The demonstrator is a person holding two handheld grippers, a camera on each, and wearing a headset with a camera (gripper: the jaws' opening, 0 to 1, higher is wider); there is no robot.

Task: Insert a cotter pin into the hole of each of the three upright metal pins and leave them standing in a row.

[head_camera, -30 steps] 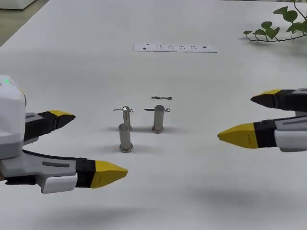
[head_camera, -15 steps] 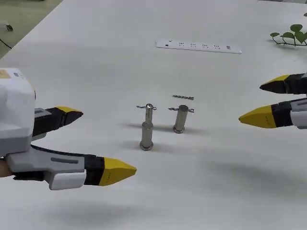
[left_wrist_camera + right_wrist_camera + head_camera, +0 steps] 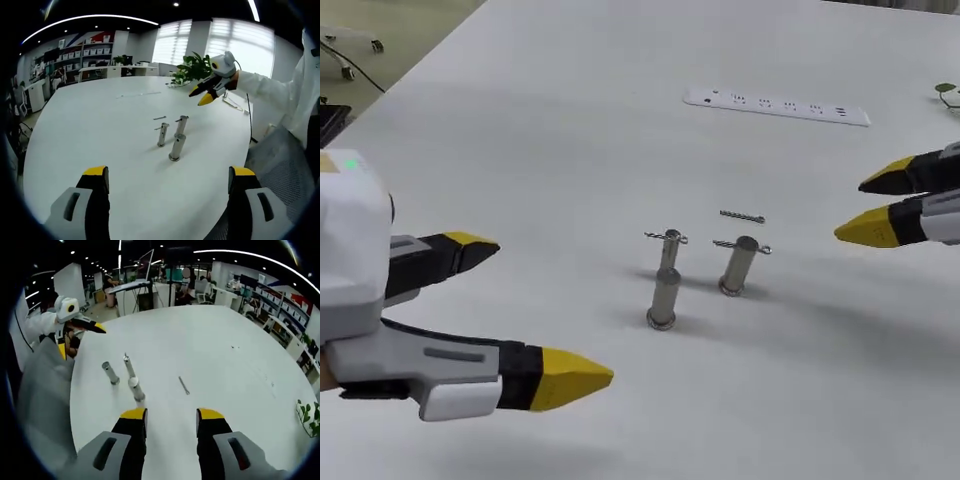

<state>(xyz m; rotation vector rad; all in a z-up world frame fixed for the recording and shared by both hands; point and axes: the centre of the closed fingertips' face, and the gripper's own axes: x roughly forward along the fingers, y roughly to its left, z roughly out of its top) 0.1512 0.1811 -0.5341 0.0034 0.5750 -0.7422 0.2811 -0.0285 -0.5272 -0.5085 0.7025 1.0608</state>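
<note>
Rear pin and right pin are cottered; front pin awaits the loose cotter pin. Your left tongs and right tongs gape empty.

Left hand-held gripper, right hand-held gripper: grey bodies, black jaws, yellow tips

Your headset cam looks forward and down at the desk from fairly close, with the metal pins near centre. Your left gripper view sits low and faces the pins from one side, and your right gripper view faces them from the opposite side, a bit higher. Both share the pins, and each catches the other: right gripper, left gripper.
</note>
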